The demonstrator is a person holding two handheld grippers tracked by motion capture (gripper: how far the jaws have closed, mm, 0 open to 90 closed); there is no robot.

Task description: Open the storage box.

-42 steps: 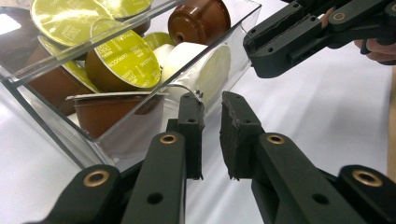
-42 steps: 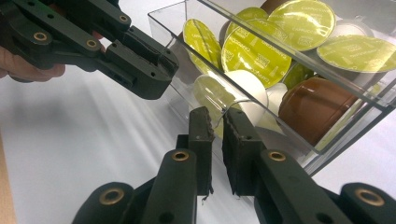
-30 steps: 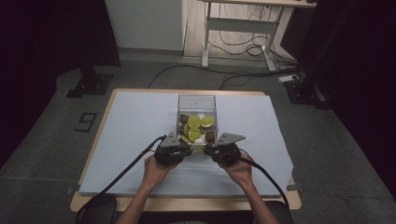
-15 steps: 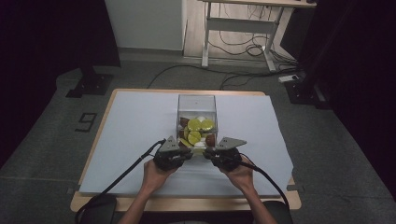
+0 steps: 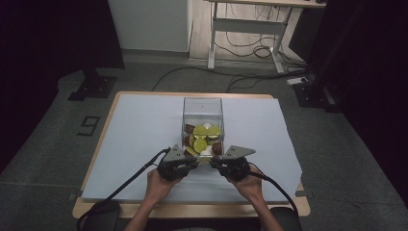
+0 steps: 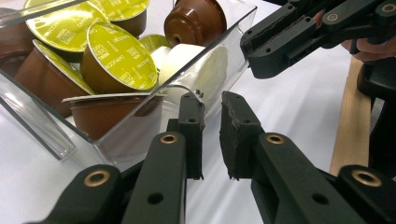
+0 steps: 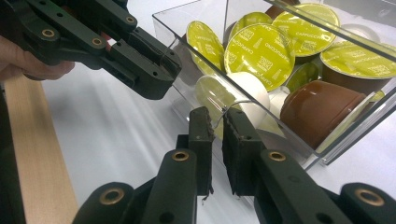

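Entry: clear capsule box (image 5: 202,108), sitting mid-worktop (image 5: 144,120); I am still keeping left gripper (image 6: 212,102) and right gripper (image 7: 217,116) jaws pinched nearly shut at its near wall, unmoved, lift seemingly pending.

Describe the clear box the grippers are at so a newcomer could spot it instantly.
Start at the pale sheet covering the wooden table; near its middle, just ahead of the left gripper and right gripper, stands the clear plastic box. It is see-through with an open top, and it holds coffee capsules with lime-green lids, brown ones and white ones.
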